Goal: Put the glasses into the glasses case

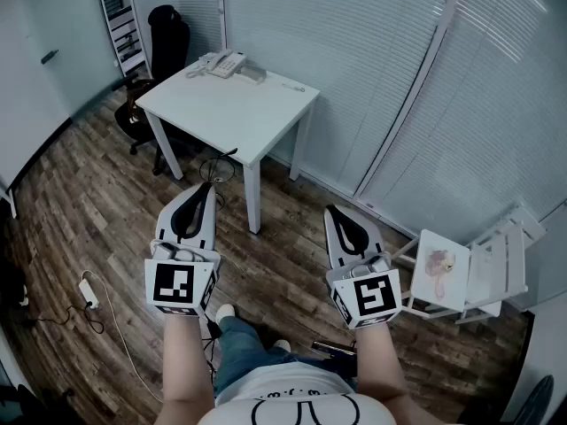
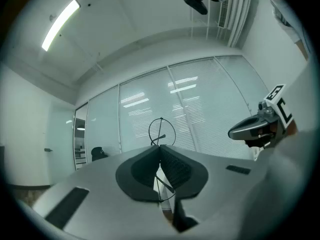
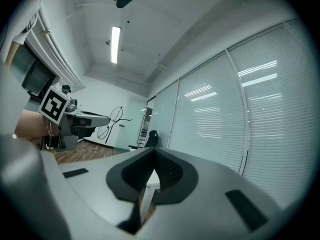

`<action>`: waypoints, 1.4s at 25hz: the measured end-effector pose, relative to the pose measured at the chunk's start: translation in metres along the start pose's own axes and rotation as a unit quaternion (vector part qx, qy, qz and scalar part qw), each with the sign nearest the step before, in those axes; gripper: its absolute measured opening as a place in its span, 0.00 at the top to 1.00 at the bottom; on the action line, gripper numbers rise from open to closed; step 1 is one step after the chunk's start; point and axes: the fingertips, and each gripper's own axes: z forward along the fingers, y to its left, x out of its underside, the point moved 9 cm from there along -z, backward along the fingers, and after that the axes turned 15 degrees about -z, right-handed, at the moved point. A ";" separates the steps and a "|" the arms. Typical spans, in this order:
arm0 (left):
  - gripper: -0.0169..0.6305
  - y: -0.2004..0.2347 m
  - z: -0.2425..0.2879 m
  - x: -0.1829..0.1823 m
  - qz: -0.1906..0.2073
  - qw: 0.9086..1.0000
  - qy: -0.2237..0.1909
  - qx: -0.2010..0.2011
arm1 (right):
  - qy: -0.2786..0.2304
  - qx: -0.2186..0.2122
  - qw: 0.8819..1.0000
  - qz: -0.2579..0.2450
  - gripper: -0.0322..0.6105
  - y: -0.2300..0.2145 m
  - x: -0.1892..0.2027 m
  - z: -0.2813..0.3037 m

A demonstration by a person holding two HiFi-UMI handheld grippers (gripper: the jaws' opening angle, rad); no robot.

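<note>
Left tongs: your jaws are closed on the glasses, pinching the thin frame between two dark, ribbed pads. Right tongs: the jaws are closed together with nothing between them. Both tongs have smooth grey shells that taper to a point. Each carries one cube with black-and-white square markers at its rear. You hold the two roughly level, side by side and well apart, in front of your body.

The glasses are one pair, made of fine dark wire with two round rims. One rim stands above the tip of the left tongs and the other hangs below it, so the pair is turned on its side.

Below your hands is a floor of brown wood-grain planks. One white power strip lies on it at your left, with a thin cable trailing from it. At your right stands one white slatted folding chair with a pale pinkish item on its seat.

Farther out stands one white square counter on straight legs. One light-coloured telephone rests at its far edge. One black office chair sits behind it. Glass walls with horizontal blinds close the room.
</note>
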 end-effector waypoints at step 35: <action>0.94 0.259 0.170 0.004 0.018 1.000 -0.013 0.021 | 0.000 0.045 0.999 0.025 0.94 0.040 -0.014 0.289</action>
